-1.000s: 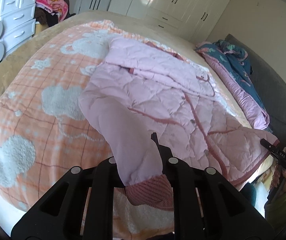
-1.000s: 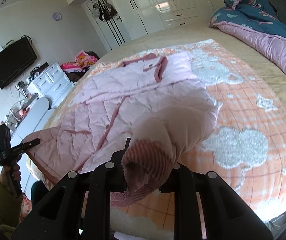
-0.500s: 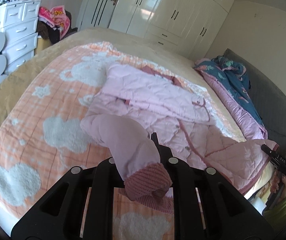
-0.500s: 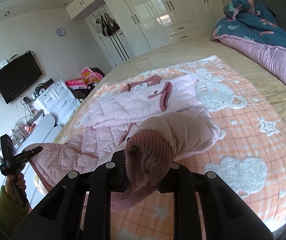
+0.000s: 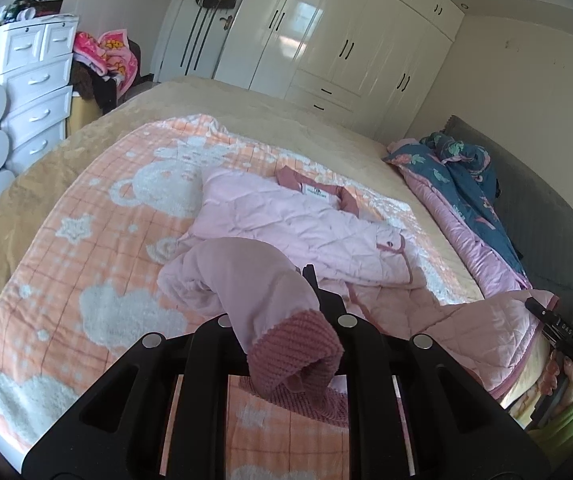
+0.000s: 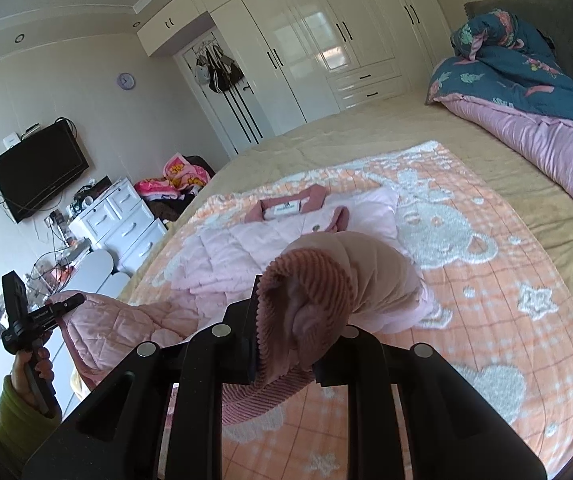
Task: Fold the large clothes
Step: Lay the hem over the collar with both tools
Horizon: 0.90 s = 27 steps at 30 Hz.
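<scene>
Two claws, one jacket: the left claw (image 5: pixel 318 312) is clamping one knit cuff (image 5: pixel 296 354) of the pink quilted jacket (image 5: pixel 286 220), and the right claw (image 6: pixel 286 312) is pinching the other cuff (image 6: pixel 306 304). Jacket's lying mid-bed on the orange blanket (image 5: pixel 86 260), collar toward 12 o'clock. Best bet: carrying both sleeves level, toward the collar, so the fold's landing flat.

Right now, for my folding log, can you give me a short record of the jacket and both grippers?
garment: pink quilted jacket, collar end flat on the orange blanket
left gripper: shut on ribbed cuff, held above the blanket
right gripper: shut on other ribbed cuff, also raised
fold: not finished, sleeves bunched
</scene>
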{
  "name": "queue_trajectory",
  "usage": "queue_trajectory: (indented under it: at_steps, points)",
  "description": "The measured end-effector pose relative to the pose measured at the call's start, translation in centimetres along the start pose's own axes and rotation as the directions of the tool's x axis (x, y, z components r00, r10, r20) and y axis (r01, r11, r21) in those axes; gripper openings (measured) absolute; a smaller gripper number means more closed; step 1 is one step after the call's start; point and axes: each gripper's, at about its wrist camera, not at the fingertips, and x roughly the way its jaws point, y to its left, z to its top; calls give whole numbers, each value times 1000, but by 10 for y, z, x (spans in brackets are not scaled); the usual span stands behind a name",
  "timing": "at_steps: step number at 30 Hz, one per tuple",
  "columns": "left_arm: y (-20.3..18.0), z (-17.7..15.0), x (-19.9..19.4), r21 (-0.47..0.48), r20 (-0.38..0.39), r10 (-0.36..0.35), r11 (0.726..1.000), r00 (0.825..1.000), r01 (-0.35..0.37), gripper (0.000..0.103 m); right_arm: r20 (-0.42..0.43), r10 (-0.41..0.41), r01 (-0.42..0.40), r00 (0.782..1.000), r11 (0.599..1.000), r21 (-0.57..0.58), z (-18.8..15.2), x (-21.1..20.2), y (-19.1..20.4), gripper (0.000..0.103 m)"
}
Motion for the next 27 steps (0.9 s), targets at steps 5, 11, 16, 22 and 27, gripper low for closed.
queue_trajectory:
  at_steps: [5, 11, 16, 22, 27]
  points:
    - [-1, 12, 1, -4, 15, -1, 1000, 1000, 1, 8, 16, 4, -4, 1000, 1000, -6, 16, 2, 3, 17]
    - [-2, 31, 4, -16, 43, 10, 1000, 999, -9, 8, 41, 9, -8, 999, 1000, -17, 36, 6, 7, 17]
    - [-3, 46, 8, -29, 61, 25, 999, 998, -23, 8, 58, 18, -17, 998, 1000, -8, 52, 10, 7, 17]
    - [-4, 64, 14, -33, 81, 33, 999, 996, -30, 9, 73, 17, -18, 997, 1000, 13, 72, 18, 6, 17]
    - [-7, 80, 21, -30, 105, 50, 998, 993, -47, 9, 87, 29, -31, 996, 999, 15, 86, 26, 6, 17]
